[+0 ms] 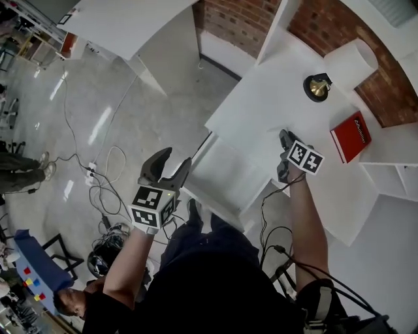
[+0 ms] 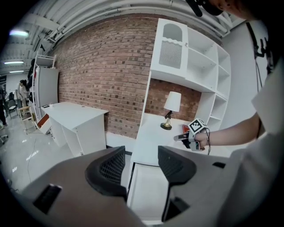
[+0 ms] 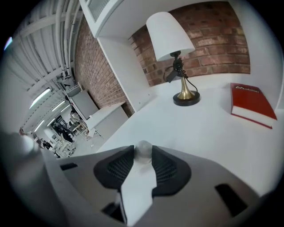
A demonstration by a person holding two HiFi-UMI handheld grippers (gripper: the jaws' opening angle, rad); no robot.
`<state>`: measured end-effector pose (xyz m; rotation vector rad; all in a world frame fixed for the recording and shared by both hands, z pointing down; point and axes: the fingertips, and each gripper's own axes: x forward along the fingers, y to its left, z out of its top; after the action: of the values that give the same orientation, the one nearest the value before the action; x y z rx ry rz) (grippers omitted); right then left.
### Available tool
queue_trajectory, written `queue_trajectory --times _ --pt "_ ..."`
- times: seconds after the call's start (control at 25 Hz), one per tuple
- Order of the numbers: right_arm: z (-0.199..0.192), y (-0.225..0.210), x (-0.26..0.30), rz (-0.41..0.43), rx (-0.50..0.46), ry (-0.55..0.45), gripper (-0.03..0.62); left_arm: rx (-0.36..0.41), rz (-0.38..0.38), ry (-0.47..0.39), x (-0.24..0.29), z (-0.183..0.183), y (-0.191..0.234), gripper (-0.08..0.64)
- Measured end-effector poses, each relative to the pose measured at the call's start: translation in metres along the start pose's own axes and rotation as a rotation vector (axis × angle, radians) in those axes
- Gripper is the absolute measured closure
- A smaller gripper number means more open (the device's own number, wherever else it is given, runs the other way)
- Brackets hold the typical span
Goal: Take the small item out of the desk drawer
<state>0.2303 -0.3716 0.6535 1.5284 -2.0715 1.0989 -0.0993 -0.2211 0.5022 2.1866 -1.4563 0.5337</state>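
A white surface (image 1: 274, 104) stands against a red brick wall (image 1: 235, 19), with white shelves (image 2: 199, 66) rising above it. On it are a lamp (image 1: 318, 87) with a brass foot and a white shade, and near that a red book (image 1: 351, 136) lying flat. A drawer (image 1: 225, 176) stands pulled out from the front edge of the surface.

The right hand-held gripper (image 3: 143, 150) is over the surface, pointing toward the lamp and book. Its jaws are narrow, clamped on the small item (image 3: 138, 186), a white piece with a rounded pale tip poking out between the pads. The item is out of the drawer, above the surface.

The left hand-held gripper (image 2: 141, 155) hangs in front of the drawer with its jaws wide and nothing between them.

The floor (image 1: 130, 98) is pale grey and glossy, with cables (image 1: 108, 176) trailing across it. A second white desk (image 2: 75, 117) stands further along the brick wall.
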Motion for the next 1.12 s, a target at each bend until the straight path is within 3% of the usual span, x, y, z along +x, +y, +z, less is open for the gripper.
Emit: queue_trajectory --times 0.28,0.52,0.8,1.12 --pt "-0.008 -0.010 0.022 -0.026 0.030 0.034 0.451 -0.034 0.036 -0.003 -0.002 -0.005 0.009 0.331" --pt "-0.014 -0.020 0.021 -0.121 -0.060 0.075 0.391 -0.041 0.040 -0.014 -0.006 -0.004 0.013 0.331" --pt "0.024 -0.004 -0.016 -0.167 -0.134 -0.081 0.395 -0.035 0.021 -0.036 -0.010 0.004 0.014 0.331" --pt "0.083 0.051 -0.091 -0.127 -0.237 -0.312 0.422 0.022 0.020 -0.120 -0.017 0.047 0.022 0.331"
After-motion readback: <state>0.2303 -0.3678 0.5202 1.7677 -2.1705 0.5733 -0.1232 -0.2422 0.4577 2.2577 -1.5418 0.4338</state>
